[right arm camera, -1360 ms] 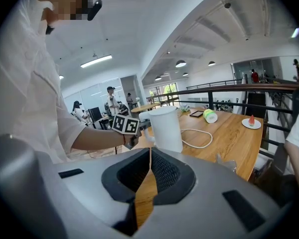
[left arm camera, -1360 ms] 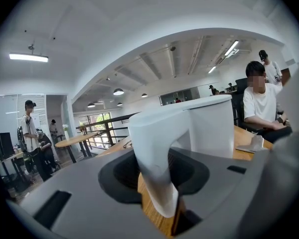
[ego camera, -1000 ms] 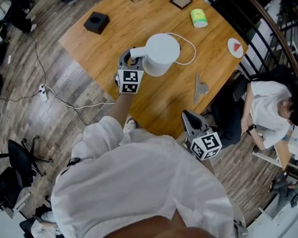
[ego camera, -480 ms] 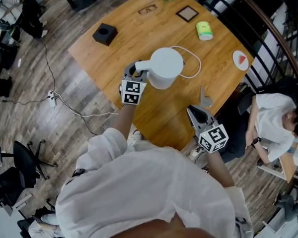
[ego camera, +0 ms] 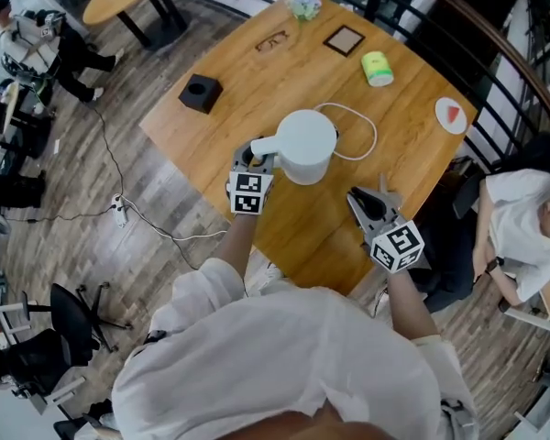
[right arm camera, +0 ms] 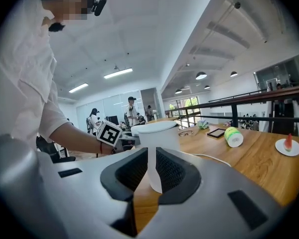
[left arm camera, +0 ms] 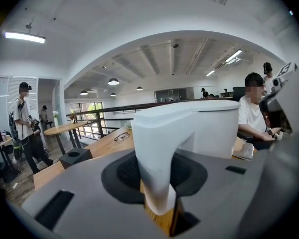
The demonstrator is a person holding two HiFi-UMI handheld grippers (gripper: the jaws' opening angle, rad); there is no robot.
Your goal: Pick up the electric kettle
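The white electric kettle (ego camera: pixel 304 145) stands on the wooden table (ego camera: pixel 257 81) at the centre of the head view, its handle (ego camera: pixel 261 147) jutting toward the left and its white cord (ego camera: pixel 362 131) looping off to the right. The left gripper (ego camera: pixel 257 159) is clamped on that handle, which fills the gap between its jaws in the left gripper view (left arm camera: pixel 157 163). The right gripper (ego camera: pixel 367 202), lower right of the kettle and apart from it, has its jaws together on nothing. The grasp looks made and the lift not yet begun; next comes a straight raise, keeping the kettle upright and minding the cord.
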